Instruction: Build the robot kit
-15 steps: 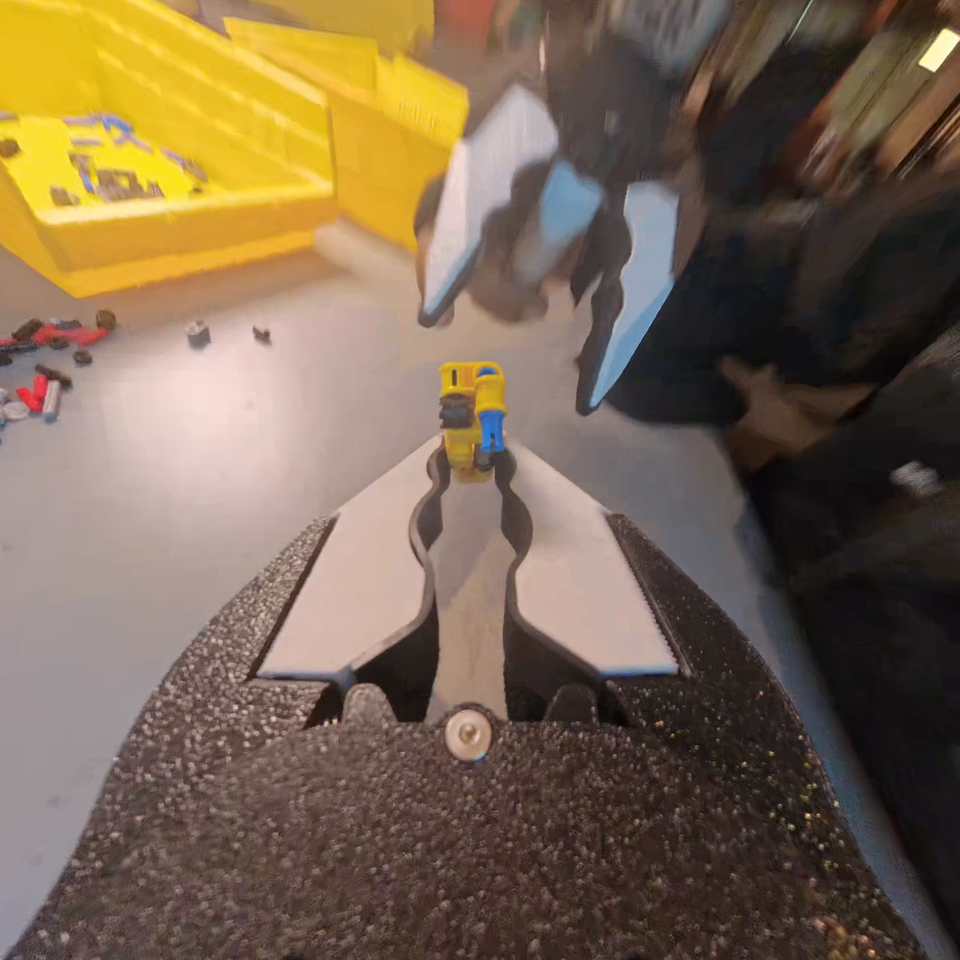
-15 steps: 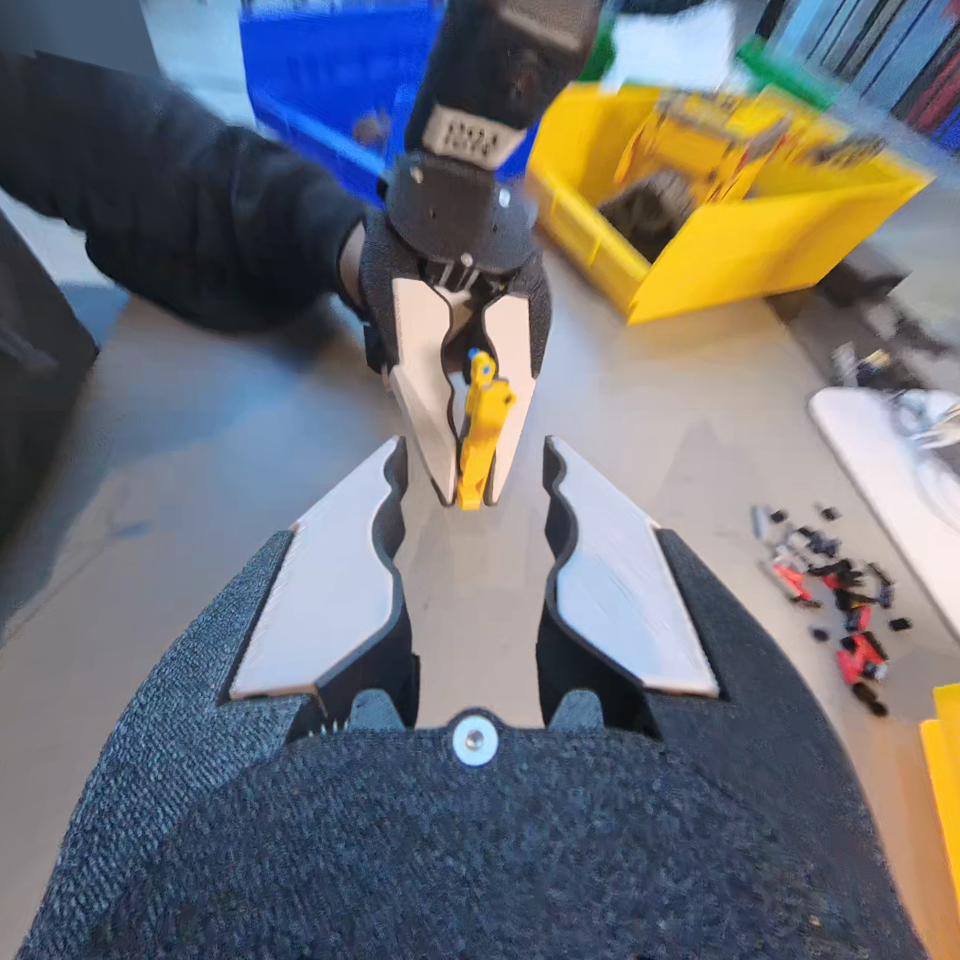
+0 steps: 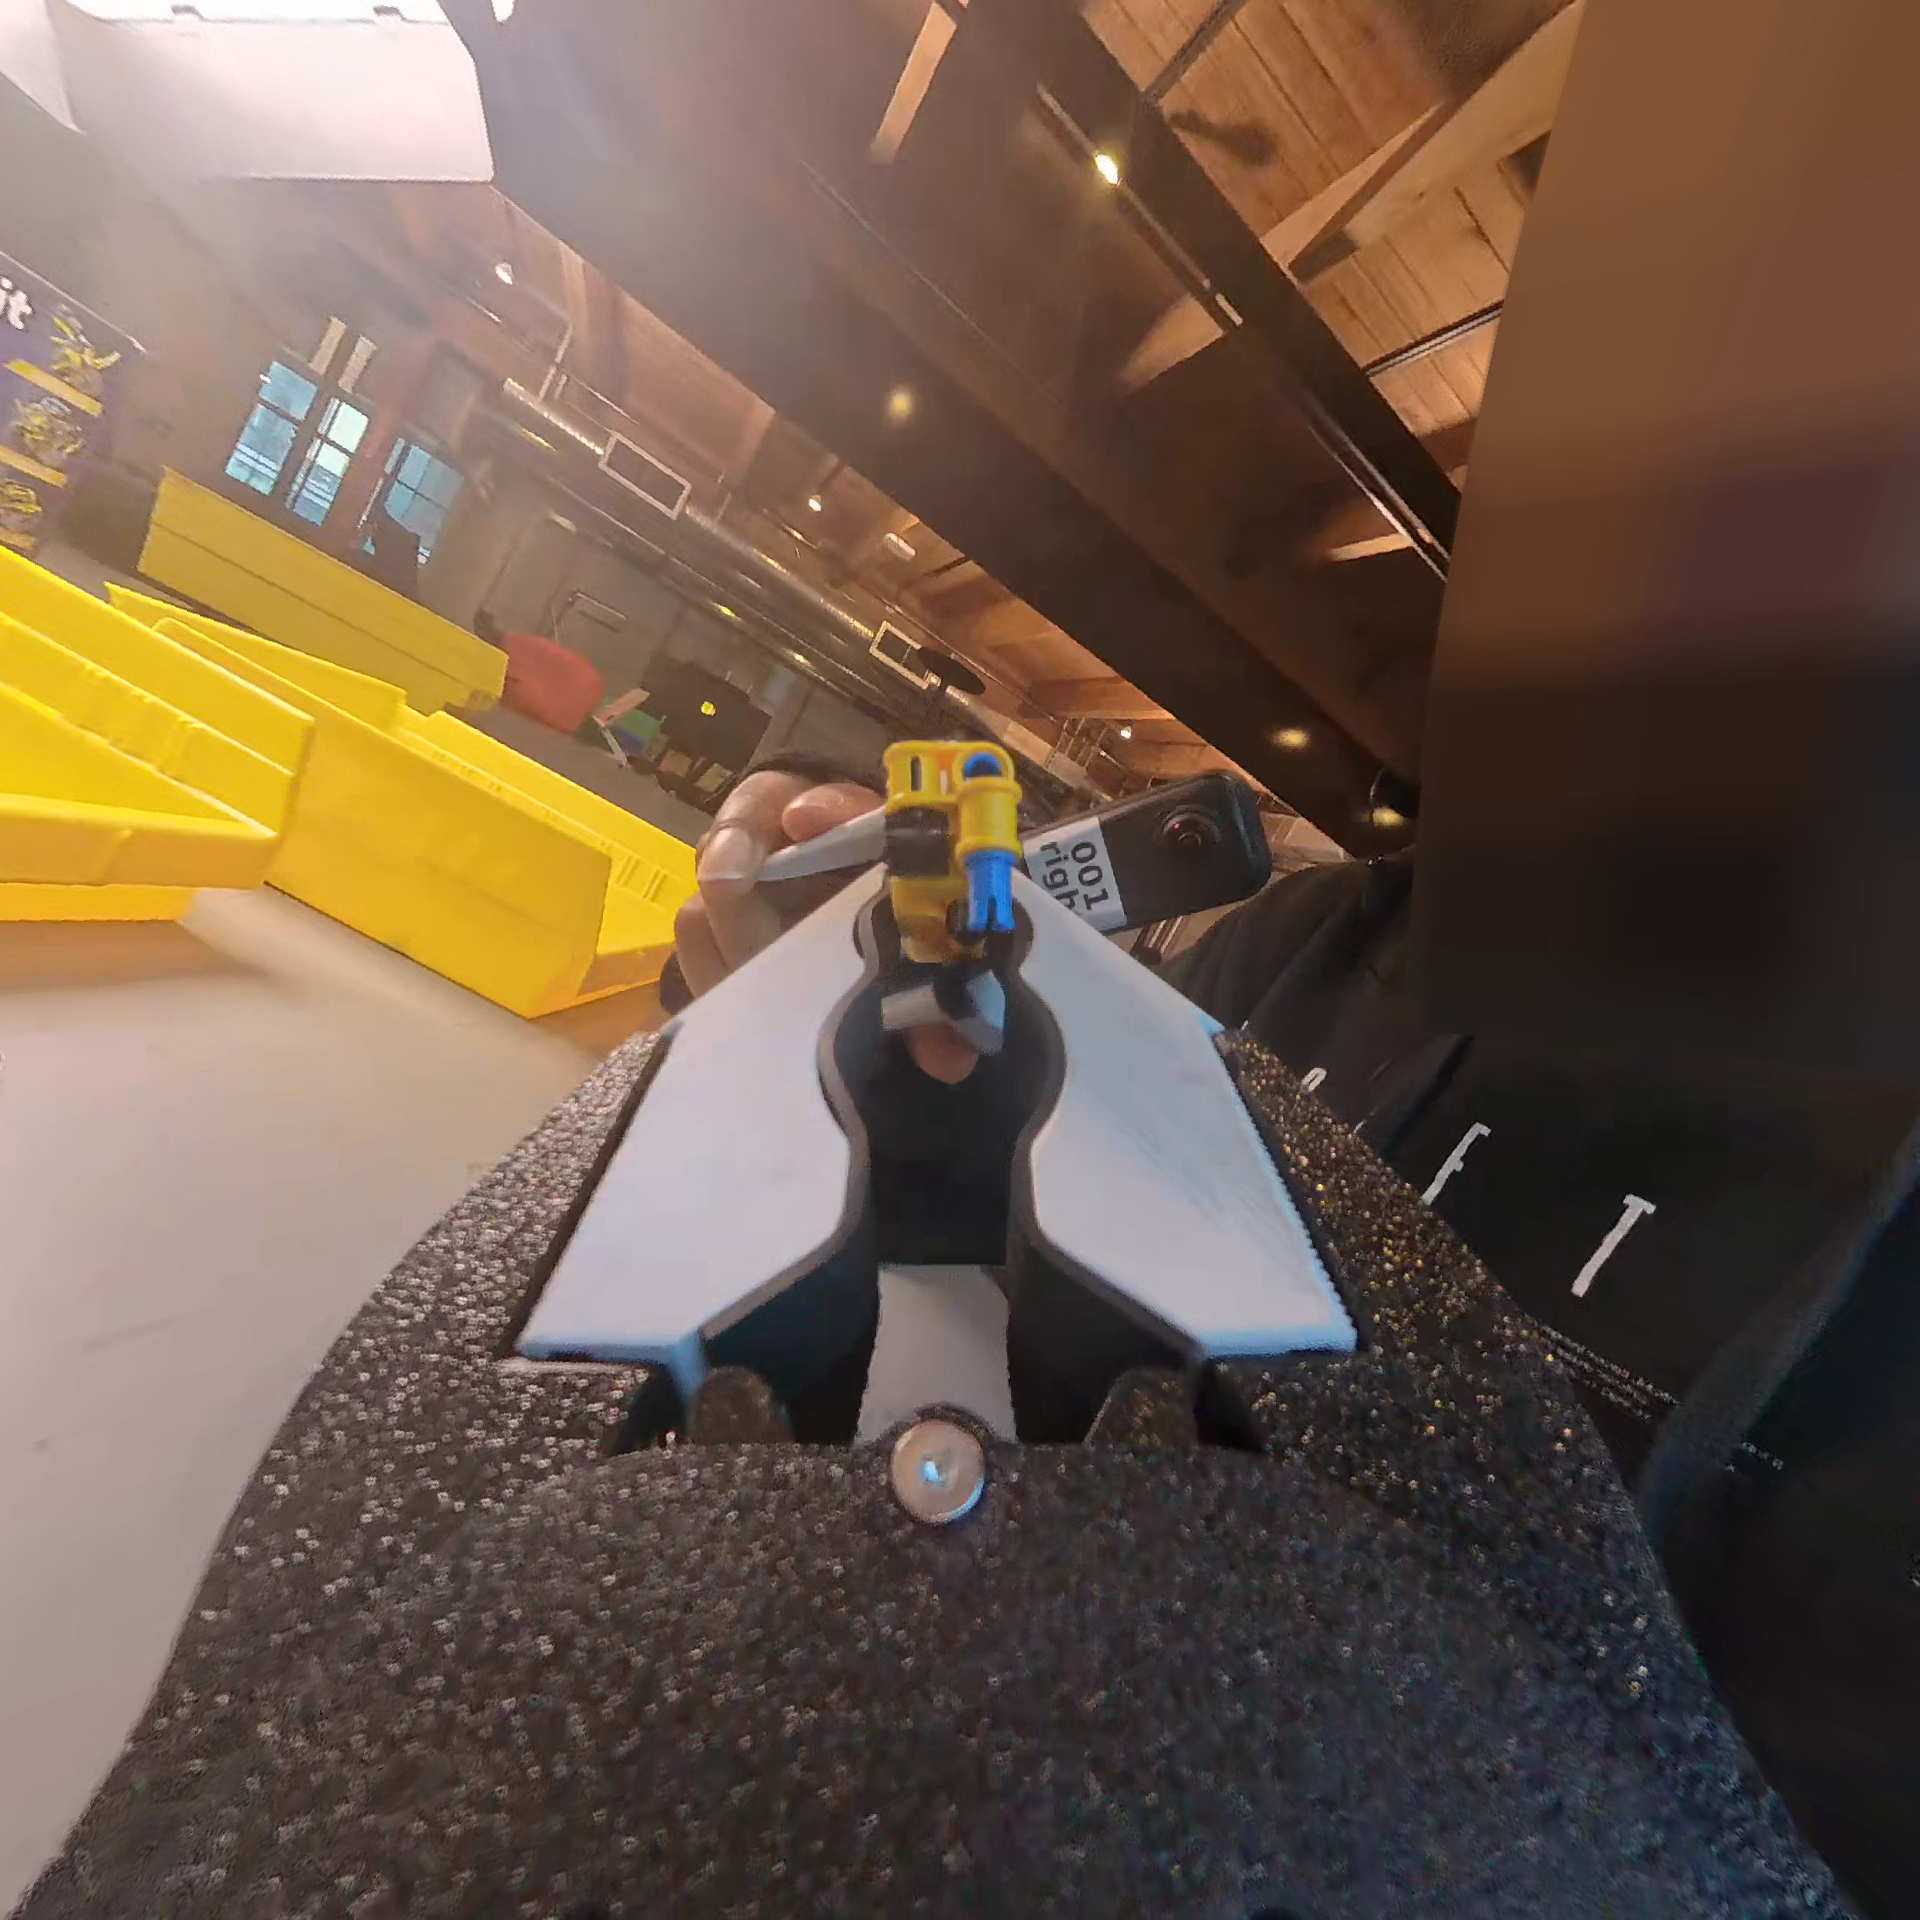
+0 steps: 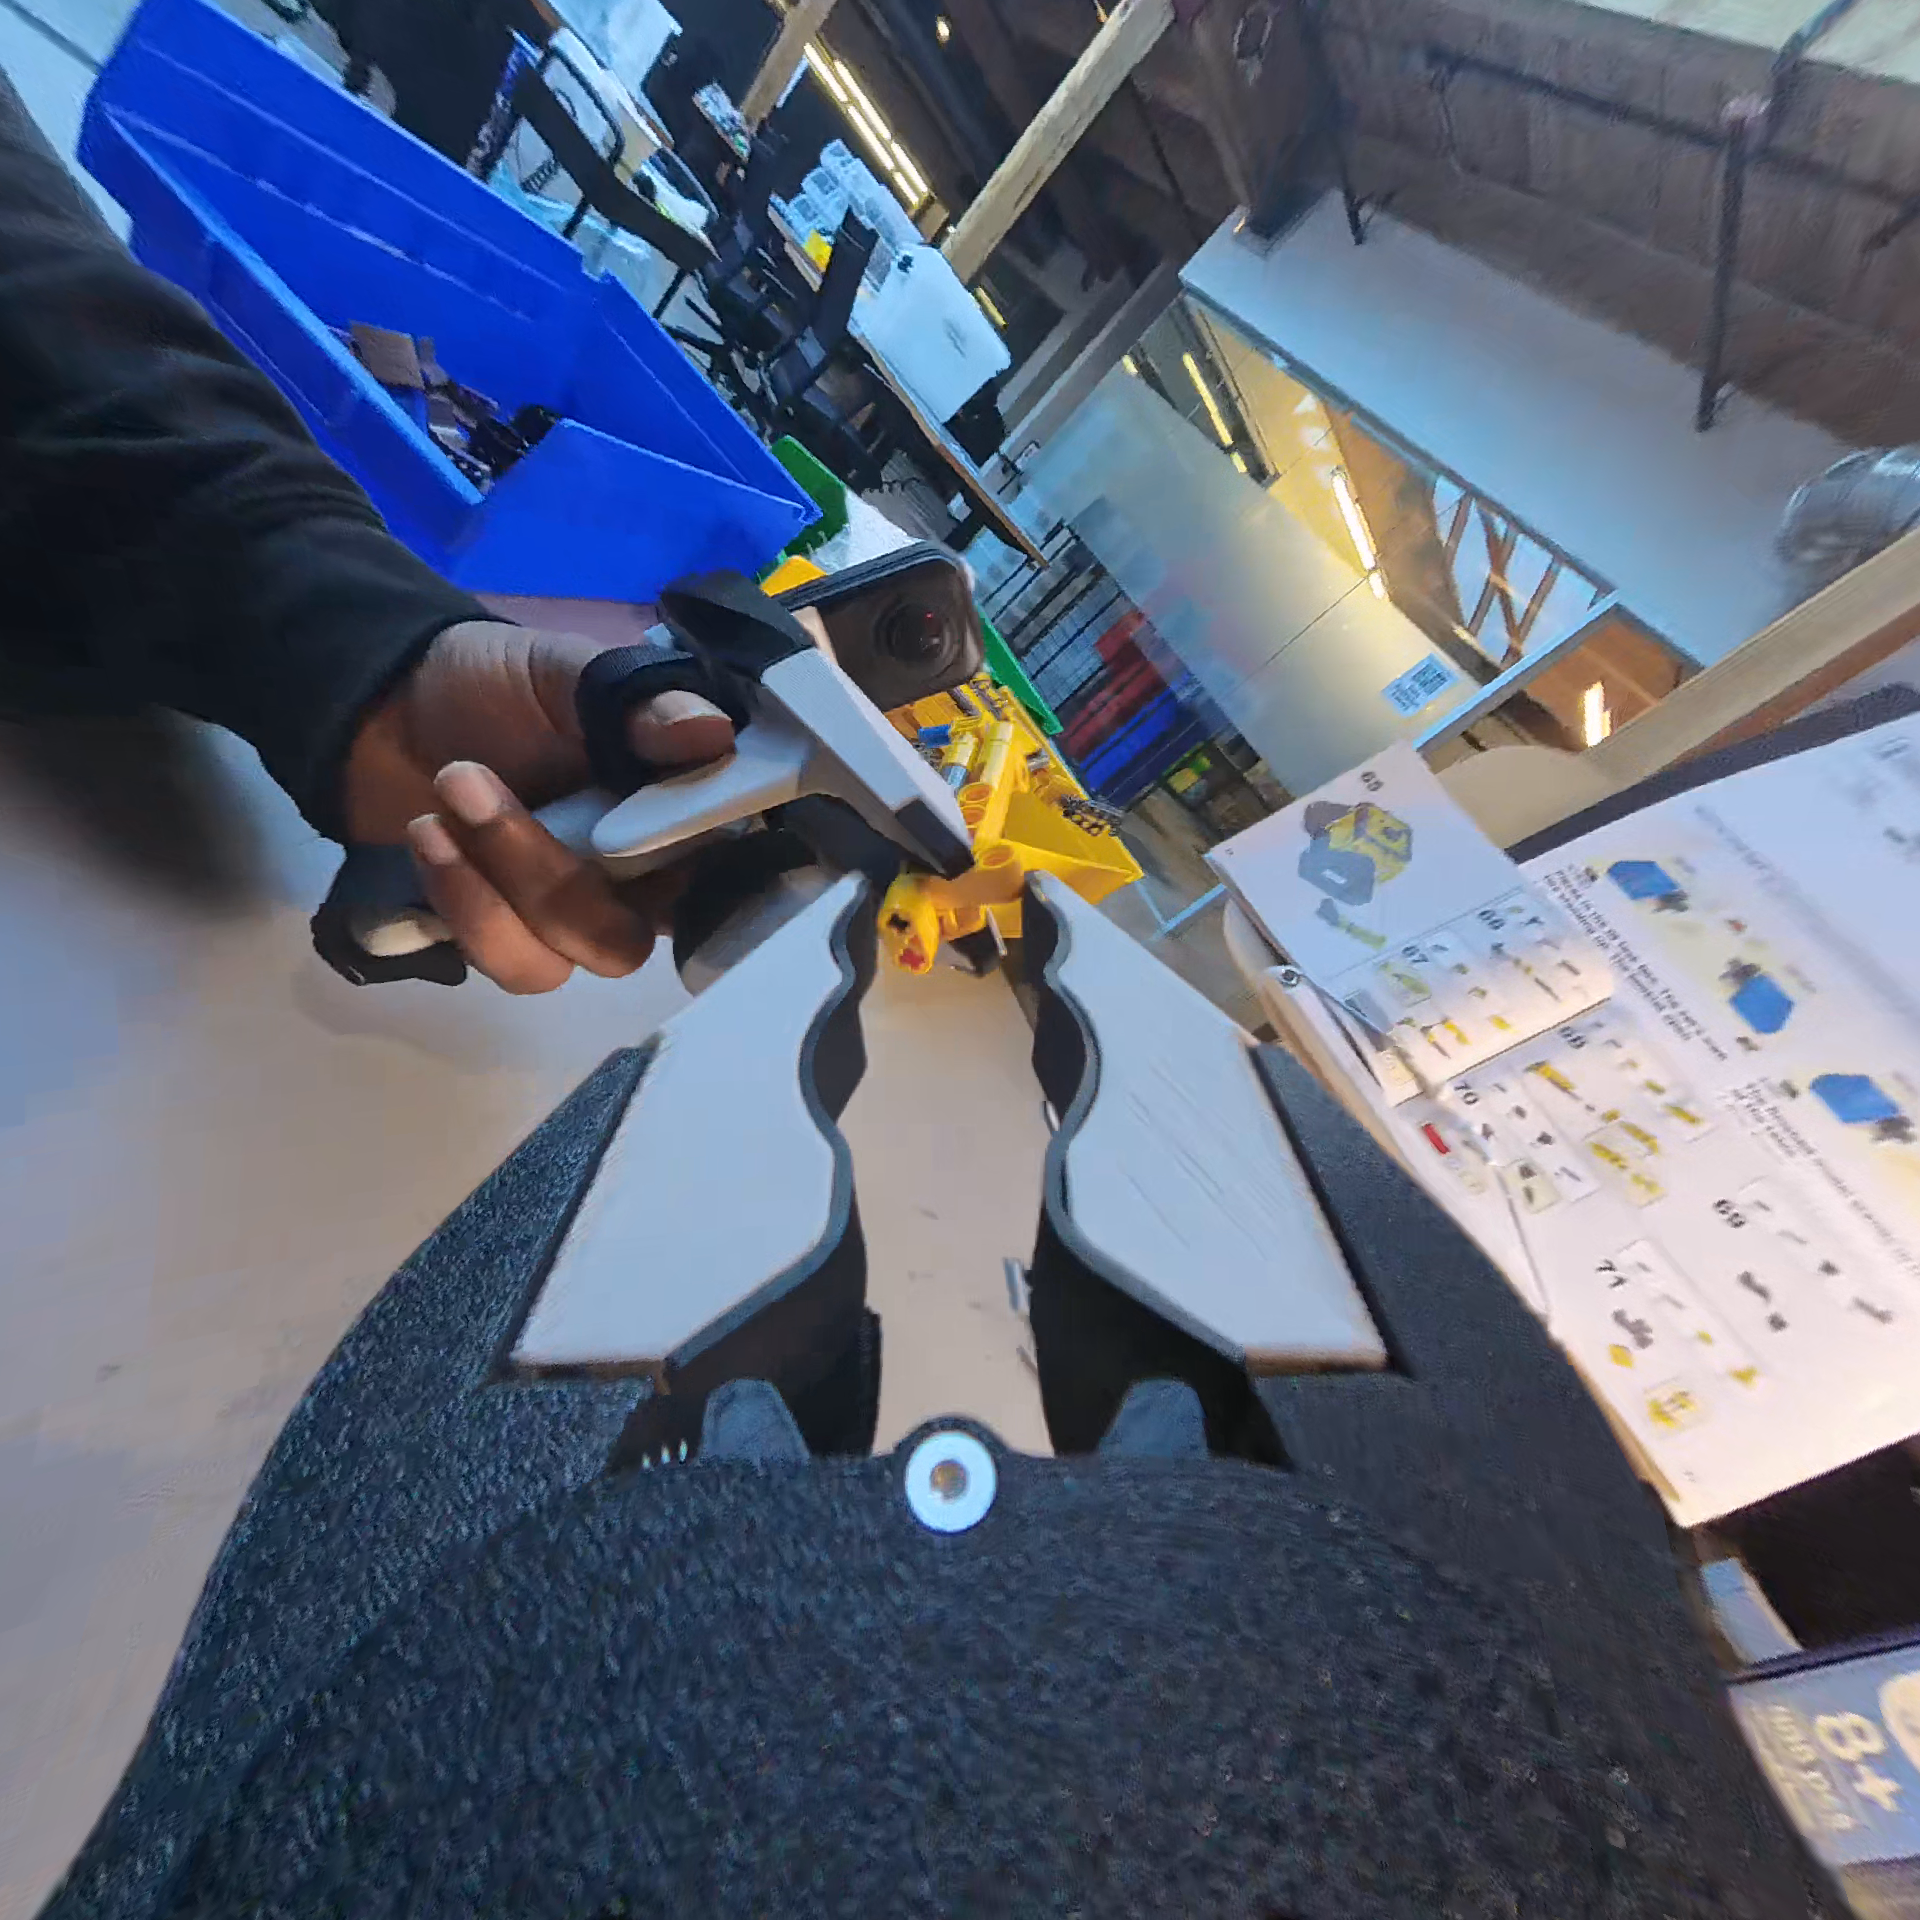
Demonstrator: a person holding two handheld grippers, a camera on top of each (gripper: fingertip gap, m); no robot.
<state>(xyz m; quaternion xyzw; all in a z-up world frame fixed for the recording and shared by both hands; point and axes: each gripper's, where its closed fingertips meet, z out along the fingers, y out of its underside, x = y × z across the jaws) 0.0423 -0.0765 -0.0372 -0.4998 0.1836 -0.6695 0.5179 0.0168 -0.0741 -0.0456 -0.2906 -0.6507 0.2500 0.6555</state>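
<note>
a blue bin and yellow bins sat toward the table's far edges. the left gripper was clamped on a small yellow brick assembly with a blue pin, lifted above the table. the right gripper had its fingers spread on either side of that assembly without closing on it.

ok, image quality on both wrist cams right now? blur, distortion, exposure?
Left wrist view: strong fisheye tilt, small yellow-and-blue toy brick assembly sharp in the shut left claw, dark blurred mass at right, warm dim ceiling. Right wrist view: open right claw fairly sharp, printed instruction booklet smeared, blue plastic bin bent by the lens, bright daylight.
</note>
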